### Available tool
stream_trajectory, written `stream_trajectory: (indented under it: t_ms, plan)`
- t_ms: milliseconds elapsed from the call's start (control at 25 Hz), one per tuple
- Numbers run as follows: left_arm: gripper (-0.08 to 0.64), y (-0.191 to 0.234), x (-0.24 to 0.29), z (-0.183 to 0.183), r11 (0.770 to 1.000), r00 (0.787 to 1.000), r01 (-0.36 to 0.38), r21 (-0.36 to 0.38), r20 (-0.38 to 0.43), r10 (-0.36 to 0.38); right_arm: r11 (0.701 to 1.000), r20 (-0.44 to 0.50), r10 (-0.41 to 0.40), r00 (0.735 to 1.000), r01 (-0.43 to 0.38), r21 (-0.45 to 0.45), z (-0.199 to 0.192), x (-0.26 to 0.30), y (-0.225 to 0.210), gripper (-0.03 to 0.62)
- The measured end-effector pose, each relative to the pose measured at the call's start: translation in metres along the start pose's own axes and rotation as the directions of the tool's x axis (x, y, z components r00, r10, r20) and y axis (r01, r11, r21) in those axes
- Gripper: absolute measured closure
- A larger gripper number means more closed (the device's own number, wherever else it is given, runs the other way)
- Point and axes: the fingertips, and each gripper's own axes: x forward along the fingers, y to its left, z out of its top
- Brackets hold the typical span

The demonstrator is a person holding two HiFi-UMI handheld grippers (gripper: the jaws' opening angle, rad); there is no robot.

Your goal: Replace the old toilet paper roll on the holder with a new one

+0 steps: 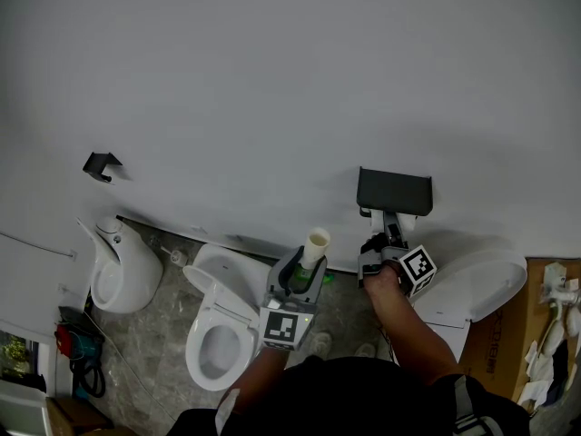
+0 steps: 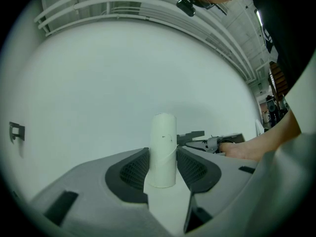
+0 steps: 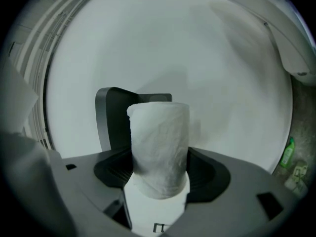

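My left gripper (image 1: 303, 276) is shut on an empty cardboard tube (image 1: 316, 246), which stands upright between its jaws over the toilet. In the left gripper view the tube (image 2: 163, 149) fills the gap between the dark pads (image 2: 132, 171). My right gripper (image 1: 382, 242) is shut on a new white paper roll (image 3: 160, 149) and sits just below the black wall holder (image 1: 394, 192). The holder (image 3: 114, 116) shows right behind the roll in the right gripper view. In the head view the roll itself is hidden by the gripper.
A white toilet (image 1: 221, 327) stands below the left gripper. A white floor fixture (image 1: 119, 263) and a black wall hook (image 1: 102, 164) are at the left. At the right are a white lid (image 1: 481, 284) and a cardboard box (image 1: 536, 334). A green bottle (image 3: 288, 152) stands on the floor.
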Motion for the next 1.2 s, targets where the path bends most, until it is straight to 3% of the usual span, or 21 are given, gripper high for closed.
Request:
stream_trajectory:
  t_ms: [400,640,840,920,1000,1080,1120,1200]
  plan:
    - [0.383,-0.003,0.001,-0.002,1.000,1.000,0.020,-0.013,-0.007,-0.020,0.999,0.013,0.017,1.000,-0.016,-0.028,-0.002,-0.003,0.000,0.285]
    - [0.383,-0.002,0.005,-0.004,0.999,0.999,0.035,-0.025,-0.006,-0.035,0.995,-0.037,0.018,0.999,-0.021,-0.099,-0.004,-0.017,0.001,0.255]
    - [0.383,-0.007,0.007,-0.004,0.998,0.998,0.056,-0.031,-0.009,-0.056,0.994,-0.072,0.007,0.997,-0.015,-0.106,0.000,-0.043,-0.006,0.252]
    - [0.383,-0.010,0.009,-0.004,0.997,0.998,0.065,-0.034,-0.009,-0.065,0.988,-0.101,0.013,0.995,-0.029,-0.154,0.003,-0.053,-0.004,0.252]
    - [0.383,-0.012,0.012,-0.004,0.996,0.997,0.077,-0.036,-0.008,-0.077,0.972,-0.128,0.021,0.992,-0.050,-0.231,0.006,-0.062,0.004,0.252]
    - [0.383,-0.017,0.016,-0.003,0.995,0.996,0.090,-0.031,-0.007,-0.090,0.934,-0.151,0.021,0.988,-0.074,-0.350,0.010,-0.072,0.015,0.253]
    - [0.383,-0.020,0.018,-0.002,0.995,0.995,0.096,-0.025,-0.008,-0.097,0.903,-0.160,0.013,0.987,-0.081,-0.423,0.012,-0.077,0.020,0.253]
    - [0.383,-0.026,0.021,-0.003,0.994,0.994,0.112,-0.014,-0.009,-0.112,0.811,-0.179,0.008,0.984,-0.111,-0.574,0.015,-0.085,0.033,0.253]
